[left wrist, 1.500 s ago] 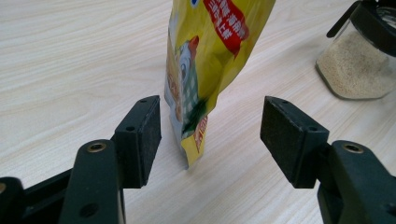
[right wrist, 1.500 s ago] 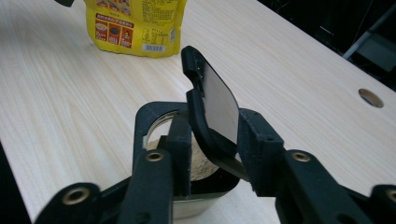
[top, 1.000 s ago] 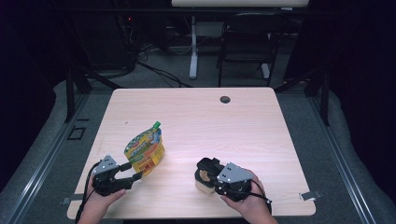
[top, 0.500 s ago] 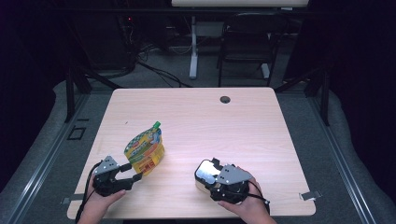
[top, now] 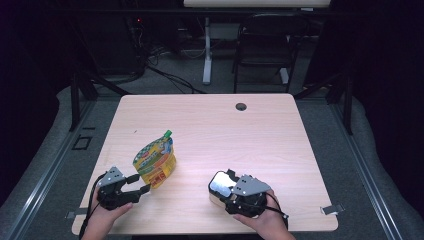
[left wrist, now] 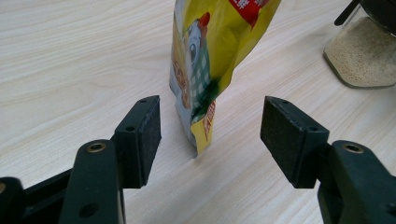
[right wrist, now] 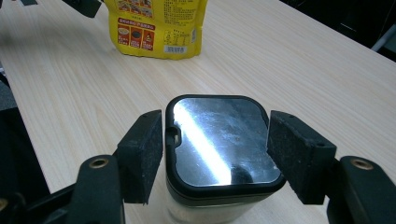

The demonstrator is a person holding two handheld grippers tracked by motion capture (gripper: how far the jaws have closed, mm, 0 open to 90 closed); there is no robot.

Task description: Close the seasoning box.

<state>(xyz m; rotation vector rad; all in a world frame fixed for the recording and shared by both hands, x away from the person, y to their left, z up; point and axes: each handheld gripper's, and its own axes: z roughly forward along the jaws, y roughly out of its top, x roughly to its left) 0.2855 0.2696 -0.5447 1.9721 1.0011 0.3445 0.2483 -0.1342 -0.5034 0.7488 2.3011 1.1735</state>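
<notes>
Our right gripper (right wrist: pixel 215 154) has just been opening its jaws, which now stand wide on either side of the jar (right wrist: pixel 223 144) with the mirrored black lid, pads just off its rim. Our left gripper (left wrist: pixel 210 140) also holds its jaws wide apart, the yellow pouch (left wrist: pixel 210 60) standing just ahead of the gap, untouched. Both things rest on the pale wooden counter (top: pixel 260 135), jar near its front edge, pouch to its left.

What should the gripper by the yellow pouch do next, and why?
Probably ease forward a little and close. The left gripper is open, and the standing yellow pouch sits just ahead of its pads, its bottom edge not yet between them. The right gripper sits open around the jar's black lid.
</notes>
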